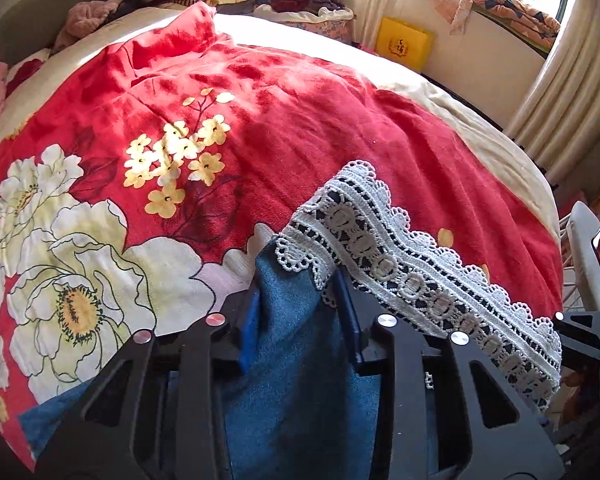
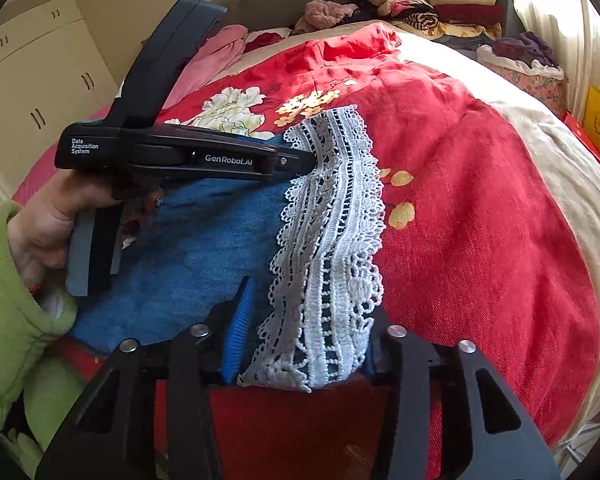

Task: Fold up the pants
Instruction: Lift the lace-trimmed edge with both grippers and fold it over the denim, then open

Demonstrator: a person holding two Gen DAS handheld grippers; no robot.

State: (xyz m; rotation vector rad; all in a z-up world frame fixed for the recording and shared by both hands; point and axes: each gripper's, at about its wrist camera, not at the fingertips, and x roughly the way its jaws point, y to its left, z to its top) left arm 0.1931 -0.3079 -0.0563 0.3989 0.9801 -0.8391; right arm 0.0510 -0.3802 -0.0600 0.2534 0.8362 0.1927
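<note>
Blue denim pants (image 2: pixel 188 240) with a white lace hem (image 2: pixel 332 216) lie on a red floral bedspread (image 2: pixel 480 220). My left gripper (image 1: pixel 300 312) is shut on the pants at the lace hem (image 1: pixel 380 236); the denim (image 1: pixel 296 380) bunches between its blue pads. It also shows in the right wrist view (image 2: pixel 300 160), held by a hand in a green sleeve. My right gripper (image 2: pixel 308 340) holds the other end of the lace hem between its fingers, a blue pad (image 2: pixel 238 336) on the left. Both hem ends are lifted a little above the bed.
The bedspread (image 1: pixel 300 120) covers a bed with a cream blanket (image 2: pixel 560 152) at the right edge. Stacks of folded clothes (image 2: pixel 440 0) lie at the bed's far end. White cupboards (image 2: pixel 40 80) stand left. A yellow box (image 1: pixel 406 46) and curtains (image 1: pixel 572 80) are by the window.
</note>
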